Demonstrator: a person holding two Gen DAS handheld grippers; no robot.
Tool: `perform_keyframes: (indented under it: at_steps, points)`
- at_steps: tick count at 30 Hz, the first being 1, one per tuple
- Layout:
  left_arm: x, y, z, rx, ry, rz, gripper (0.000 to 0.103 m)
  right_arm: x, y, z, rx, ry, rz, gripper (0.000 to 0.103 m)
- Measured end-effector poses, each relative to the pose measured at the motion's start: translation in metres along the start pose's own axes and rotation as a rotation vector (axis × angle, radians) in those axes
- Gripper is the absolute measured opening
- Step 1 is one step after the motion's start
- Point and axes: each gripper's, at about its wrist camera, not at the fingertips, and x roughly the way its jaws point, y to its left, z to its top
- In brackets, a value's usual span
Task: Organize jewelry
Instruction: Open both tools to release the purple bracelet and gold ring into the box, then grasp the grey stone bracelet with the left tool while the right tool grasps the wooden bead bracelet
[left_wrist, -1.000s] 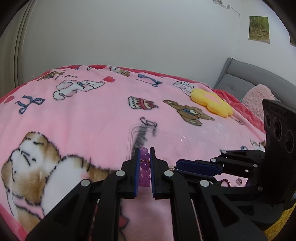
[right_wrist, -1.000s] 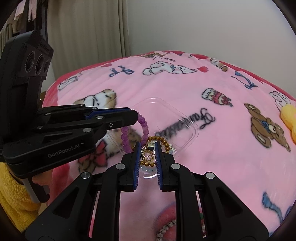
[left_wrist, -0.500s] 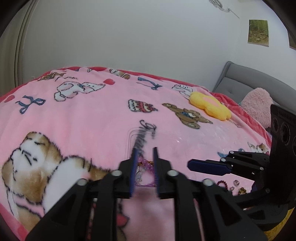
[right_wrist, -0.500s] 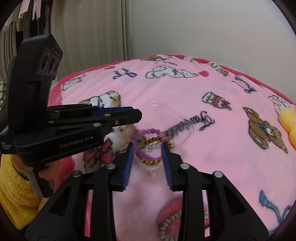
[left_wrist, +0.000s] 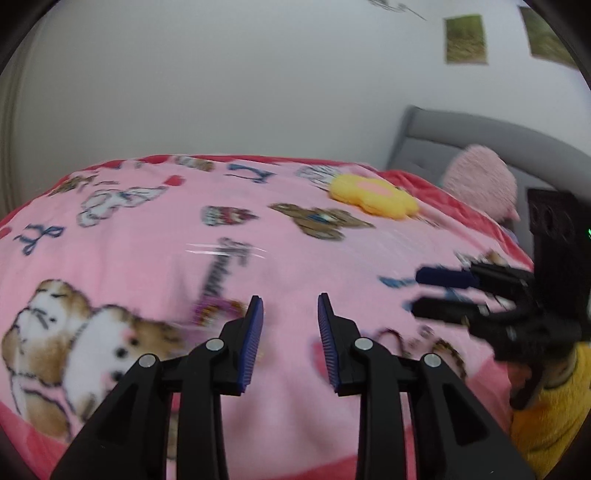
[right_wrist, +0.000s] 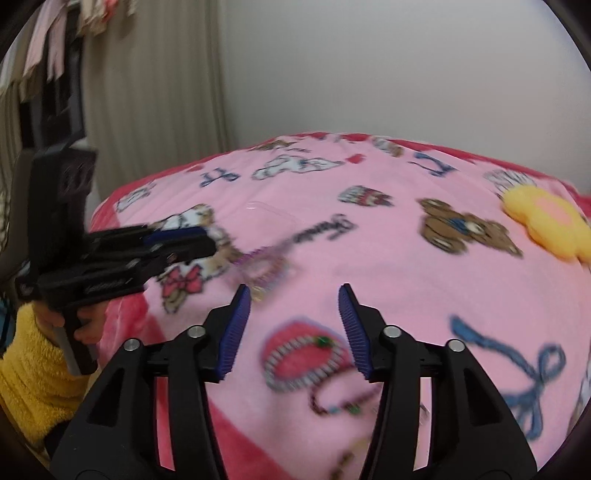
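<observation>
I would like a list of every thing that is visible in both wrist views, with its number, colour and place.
blanket: one, pink with cartoon prints, covers the bed
clear tray: one, transparent, on the blanket; blurred
bracelets: at least two, purple and brown beads, by the tray; blurred
loose jewelry: several pieces, pale and dark beads, on the near blanket
flower cushion: one, yellow with a pink middle, far right of the bed
fluffy pillow: one, pink, at the headboard
headboard: one, grey
wall pictures: two, greenish
curtain: one, beige, left
sleeves: two, yellow
left gripper: black, blue pads, open, empty
right gripper: the same, open, empty
</observation>
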Motion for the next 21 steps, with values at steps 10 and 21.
perform_keyframes:
  at_steps: [10,21]
  points:
    - [0.028,-0.07,-0.038,0.159,0.106,-0.052,0.033,-0.036,-0.072,-0.052,0.158,0.03,-0.089,0.049]
    - [0.062,-0.078,-0.065,0.227,0.205,0.016,0.034,-0.039,-0.071,-0.096,0.085,0.132,-0.115,0.034]
